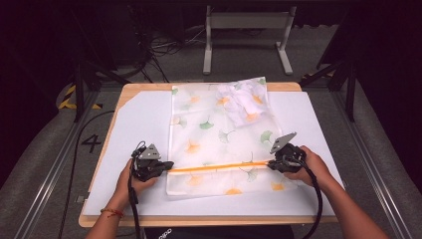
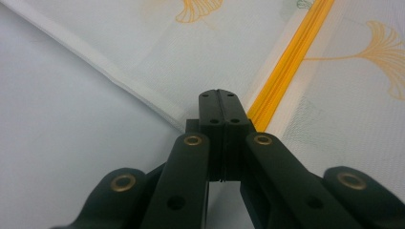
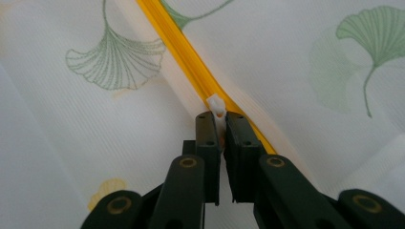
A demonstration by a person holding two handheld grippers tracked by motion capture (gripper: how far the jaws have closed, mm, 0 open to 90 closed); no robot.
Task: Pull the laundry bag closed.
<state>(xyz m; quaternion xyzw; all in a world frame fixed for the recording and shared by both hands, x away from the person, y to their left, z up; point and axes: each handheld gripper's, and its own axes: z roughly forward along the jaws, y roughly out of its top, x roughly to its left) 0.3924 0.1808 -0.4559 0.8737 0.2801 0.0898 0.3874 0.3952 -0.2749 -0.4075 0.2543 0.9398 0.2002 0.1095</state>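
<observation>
Wooden table [image 1: 127,92], white sheet [image 1: 134,124], leaf-print mesh bag [image 1: 219,134]

A white board [image 1: 134,124] covers a wooden tabletop [image 1: 130,88]; beyond, a grey metal stand [image 1: 247,22] and black cables [image 1: 164,47] on the floor.

Both tongs are held low and pointed inward at each other, left tongs [image 1: 166,166] clamped fully together, right tongs [image 1: 271,163] pinched nearly closed.
</observation>
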